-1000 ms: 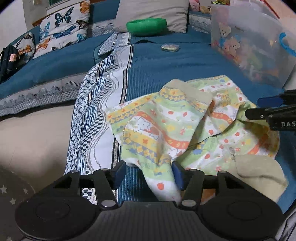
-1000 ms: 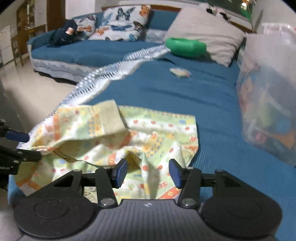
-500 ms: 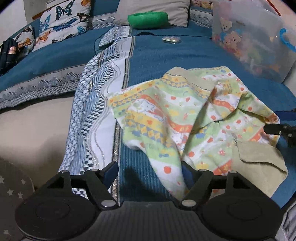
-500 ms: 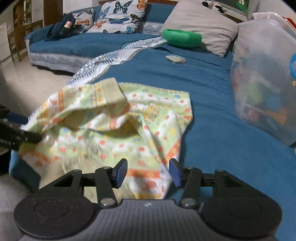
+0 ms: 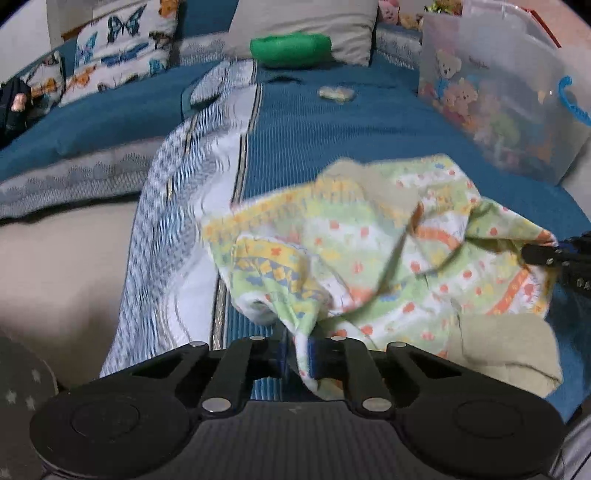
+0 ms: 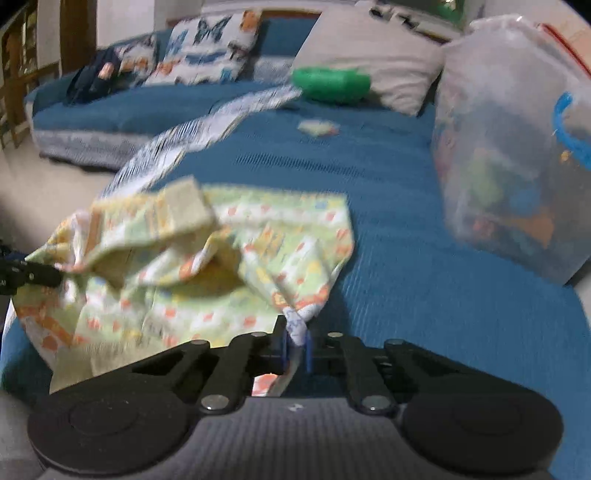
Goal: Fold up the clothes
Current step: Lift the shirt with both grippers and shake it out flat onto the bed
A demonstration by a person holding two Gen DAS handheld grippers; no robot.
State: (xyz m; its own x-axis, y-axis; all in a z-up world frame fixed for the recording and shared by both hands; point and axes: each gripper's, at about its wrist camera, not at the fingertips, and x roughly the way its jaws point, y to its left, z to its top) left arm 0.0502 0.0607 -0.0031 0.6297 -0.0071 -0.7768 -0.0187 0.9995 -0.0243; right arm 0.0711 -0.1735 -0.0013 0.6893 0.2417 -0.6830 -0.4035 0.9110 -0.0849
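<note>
A small patterned garment (image 5: pixel 369 251), pale green and yellow with orange motifs and beige cuffs, lies crumpled on the blue bed cover. My left gripper (image 5: pixel 297 356) is shut on its near left corner. My right gripper (image 6: pixel 295 347) is shut on its near right corner. The garment also shows in the right wrist view (image 6: pixel 207 258), bunched and partly lifted. The right gripper's tip shows at the right edge of the left wrist view (image 5: pixel 554 254). The left gripper's tip shows at the left edge of the right wrist view (image 6: pixel 29 277).
A clear plastic bag of toys (image 5: pixel 498 92) stands at the right of the bed. A green object (image 5: pixel 291 48) and a grey pillow (image 5: pixel 306 22) lie at the back. Butterfly cushions (image 5: pixel 118 62) sit far left. A patterned bedspread strip (image 5: pixel 192 206) hangs over the bed's left edge.
Both grippers have gone from open to shut on the garment's near corners. The cloth has bunched up and lifted slightly. Both views are now blurred by motion.
</note>
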